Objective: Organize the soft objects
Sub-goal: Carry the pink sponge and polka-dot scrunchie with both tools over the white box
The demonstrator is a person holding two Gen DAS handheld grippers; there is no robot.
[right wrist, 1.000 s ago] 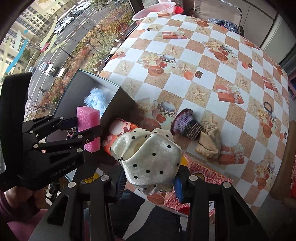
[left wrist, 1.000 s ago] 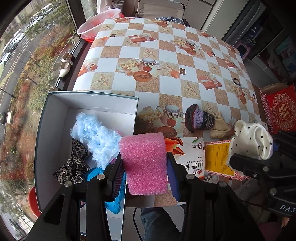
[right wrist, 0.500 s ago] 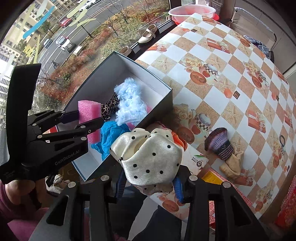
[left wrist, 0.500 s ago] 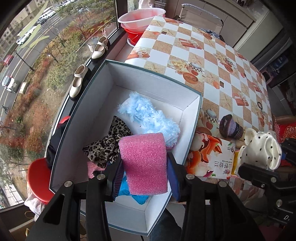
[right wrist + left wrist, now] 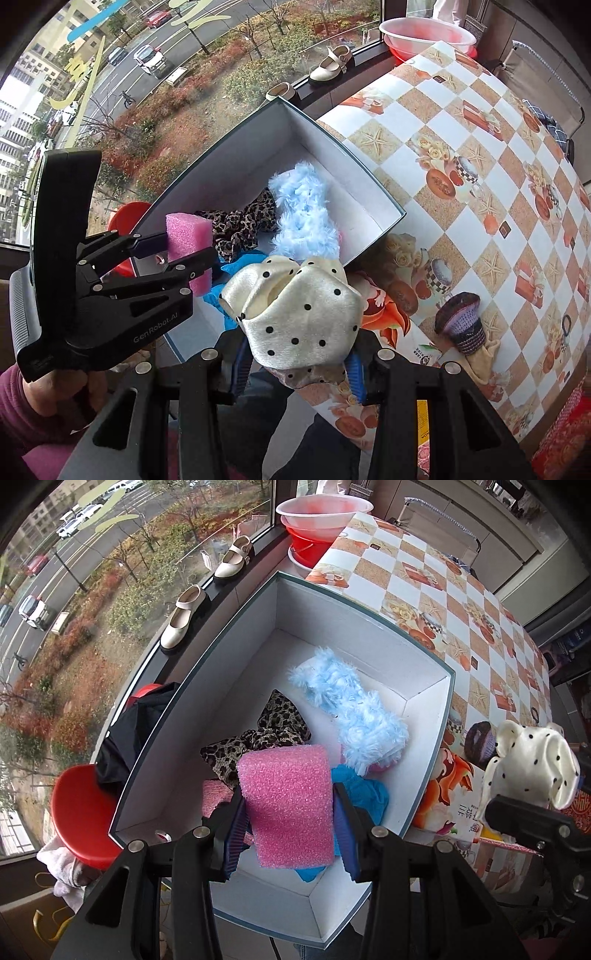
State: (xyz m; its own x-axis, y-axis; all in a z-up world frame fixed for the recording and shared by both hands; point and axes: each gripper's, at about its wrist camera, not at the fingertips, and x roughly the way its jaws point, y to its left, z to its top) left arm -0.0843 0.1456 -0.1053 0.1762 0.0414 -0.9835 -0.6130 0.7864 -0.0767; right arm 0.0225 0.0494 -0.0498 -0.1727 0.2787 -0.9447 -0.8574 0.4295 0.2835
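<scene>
My left gripper is shut on a pink foam sponge and hangs over the near part of the white cardboard box. Inside the box lie a fluffy light-blue piece, a leopard-print cloth, a blue cloth and another pink piece. My right gripper is shut on a cream satin cloth with black dots, held beside the box's right wall. In the right wrist view the left gripper holds the sponge above the box.
A purple knitted piece and a beige cloth lie on the checkered tablecloth. A printed carton lies beside the box. Shoes stand on the window sill, a pink basin at the table's far end, a red stool below.
Both grippers have swung left from over the table's edge to the box. The sponge now hangs over the box's inside, and the dotted cloth has come up beside the box.
</scene>
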